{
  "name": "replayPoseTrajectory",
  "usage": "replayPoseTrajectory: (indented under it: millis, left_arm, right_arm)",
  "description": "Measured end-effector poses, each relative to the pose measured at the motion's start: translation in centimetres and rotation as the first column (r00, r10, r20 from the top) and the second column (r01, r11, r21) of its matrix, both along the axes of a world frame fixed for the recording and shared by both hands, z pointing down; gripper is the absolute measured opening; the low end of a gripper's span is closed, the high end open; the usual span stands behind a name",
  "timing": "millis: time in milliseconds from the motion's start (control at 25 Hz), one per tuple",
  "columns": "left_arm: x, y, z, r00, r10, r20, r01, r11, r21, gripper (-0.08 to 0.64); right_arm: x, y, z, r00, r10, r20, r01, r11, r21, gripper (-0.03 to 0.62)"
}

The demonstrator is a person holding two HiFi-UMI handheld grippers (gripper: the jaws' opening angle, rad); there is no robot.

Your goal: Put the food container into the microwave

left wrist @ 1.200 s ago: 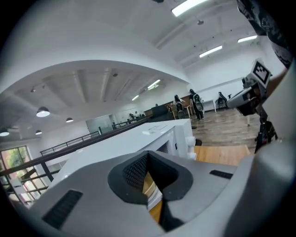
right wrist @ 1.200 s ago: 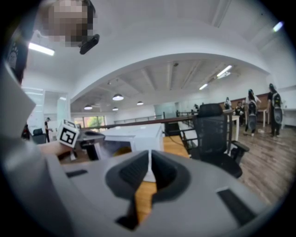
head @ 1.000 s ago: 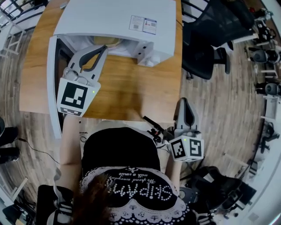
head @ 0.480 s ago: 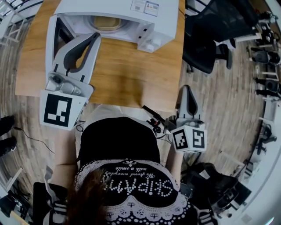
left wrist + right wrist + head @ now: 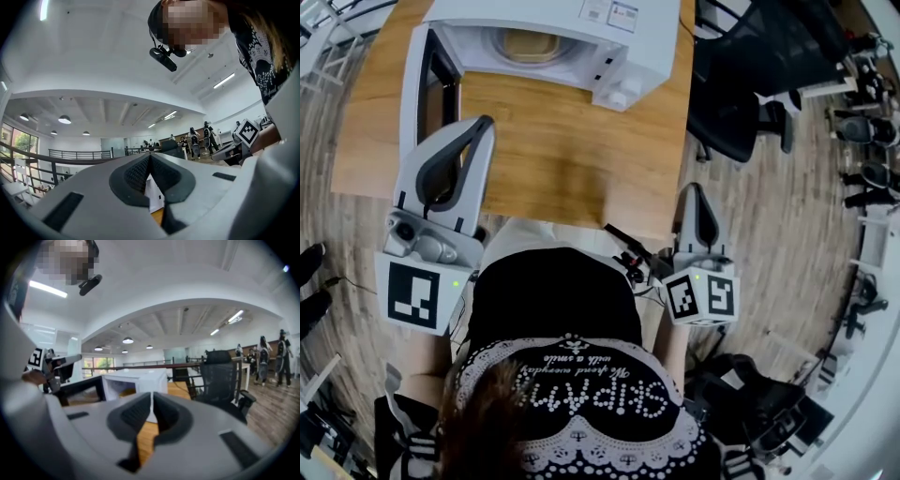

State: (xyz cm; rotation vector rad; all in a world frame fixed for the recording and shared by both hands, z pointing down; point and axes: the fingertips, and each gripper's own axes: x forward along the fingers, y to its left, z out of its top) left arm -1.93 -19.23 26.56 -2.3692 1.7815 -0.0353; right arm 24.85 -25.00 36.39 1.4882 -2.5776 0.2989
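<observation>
Shut jaws on both grippers, pads pressed tip to tip, nothing held: left gripper and right gripper alike

From the head view only:
- food container, tan, already inside the white microwave at the table's far edge
- microwave door swung wide open along the left edge
- left gripper raised over that left edge of the wooden table, beside the open door, tips toward the far edge
- right gripper just outside the near right corner, well apart from the microwave

In the right gripper view alone:
- open cavity seen from the front, a tan shape low inside it
- black mesh chair near the table's right edge

In the left gripper view alone:
- just a sliver of white casing and wood below the closed tips
- beyond, a railing, round ceiling lights and distant standing people

Bare wood across the middle of the table; pale plank floor around it, more dark office chairs along the room's right side
</observation>
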Motion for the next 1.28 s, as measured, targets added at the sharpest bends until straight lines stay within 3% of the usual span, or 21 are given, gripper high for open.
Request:
replayPoseTrajectory:
  millis: [200, 480, 760, 1280]
  left_arm:
    - [-0.3, 2.0, 0.4, 0.999, -0.034, -0.027, 0.034, 0.999, -0.01, 0.029]
    - [0.5, 4.0, 1.4, 0.999, -0.047, -0.002, 0.047, 0.999, -0.025, 0.029]
    - [0.5, 5.9, 1.9, 0.99, -0.098, -0.106, 0.094, 0.995, -0.038, 0.029]
    - [0.1, 5.3, 3.8, 0.985, -0.143, -0.1, 0.131, 0.984, -0.12, 0.029]
  right_arm:
    - [-0.3, 0.5, -0.3, 1.0, -0.011, 0.015, 0.011, 1.0, 0.007, 0.038]
    - [-0.3, 1.4, -0.3, 0.999, -0.028, 0.017, 0.028, 1.0, 0.005, 0.038]
    - [-0.5, 2.7, -0.1, 0.998, -0.054, 0.007, 0.054, 0.998, -0.012, 0.038]
    - [-0.5, 2.7, 0.6, 0.998, -0.063, 0.002, 0.063, 0.998, -0.022, 0.038]
